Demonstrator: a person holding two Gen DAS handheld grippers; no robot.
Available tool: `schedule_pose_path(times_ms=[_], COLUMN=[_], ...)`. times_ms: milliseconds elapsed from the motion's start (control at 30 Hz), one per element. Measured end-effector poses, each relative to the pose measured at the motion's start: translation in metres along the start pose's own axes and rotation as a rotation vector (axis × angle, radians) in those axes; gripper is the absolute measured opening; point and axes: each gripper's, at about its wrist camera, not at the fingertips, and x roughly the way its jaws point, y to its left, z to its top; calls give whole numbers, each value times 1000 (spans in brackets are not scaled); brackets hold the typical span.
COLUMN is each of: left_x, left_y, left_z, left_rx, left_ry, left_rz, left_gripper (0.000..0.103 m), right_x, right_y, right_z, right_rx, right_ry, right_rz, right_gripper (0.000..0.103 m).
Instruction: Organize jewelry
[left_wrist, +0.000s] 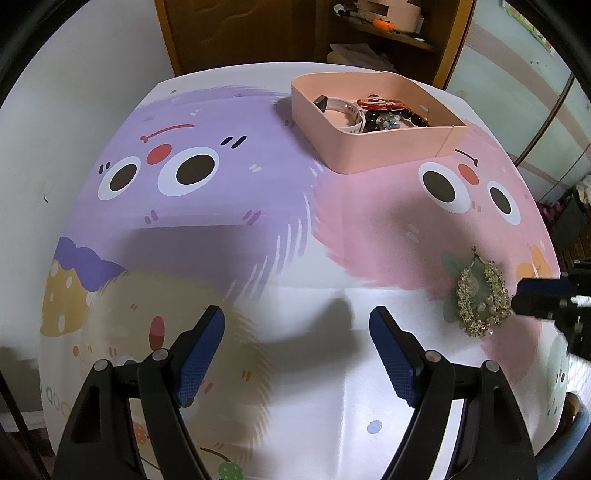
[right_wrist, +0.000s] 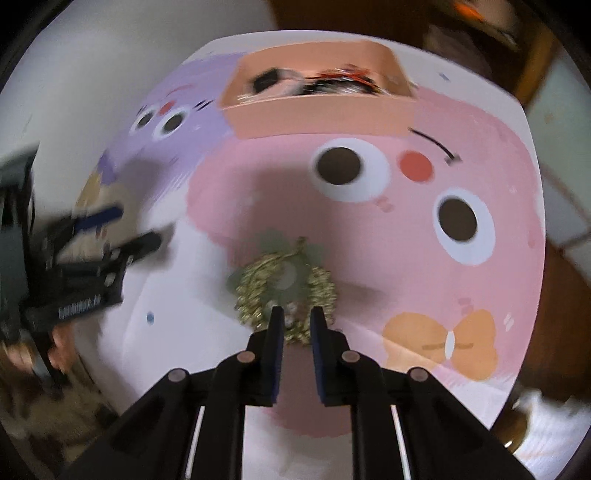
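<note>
Left tongs (left_wrist: 297, 350) hover spread and empty over my table (left_wrist: 332, 387); right tongs (right_wrist: 297, 328), narrowed but not yet pinching, straddle the gold brooch (right_wrist: 284, 291). Ahead, my pink box (left_wrist: 369, 155) already holds watch and bracelets; seemingly only the brooch remains.

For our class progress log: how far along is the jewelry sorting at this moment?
Done: a watch and beaded bracelets already lie in the pink box. In hand: the right gripper is closing around the gold brooch, which is not yet lifted. Left: carrying it to the box. The left gripper hovers open.
</note>
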Motion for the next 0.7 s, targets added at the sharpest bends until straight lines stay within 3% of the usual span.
schedule_pose_path(times_ms=[267,700], left_x=[0,4], left_y=[3,8], left_z=[0,1], left_rx=[-14,-27], left_ry=[4,19], left_rz=[0,-6], left_gripper=[79,79], right_x=[8,19], right_y=[49,50], right_z=[-15,-20], right_rx=[-375,-567], right_ry=[32,67], right_rz=[-126,-180], right_gripper=[14,14])
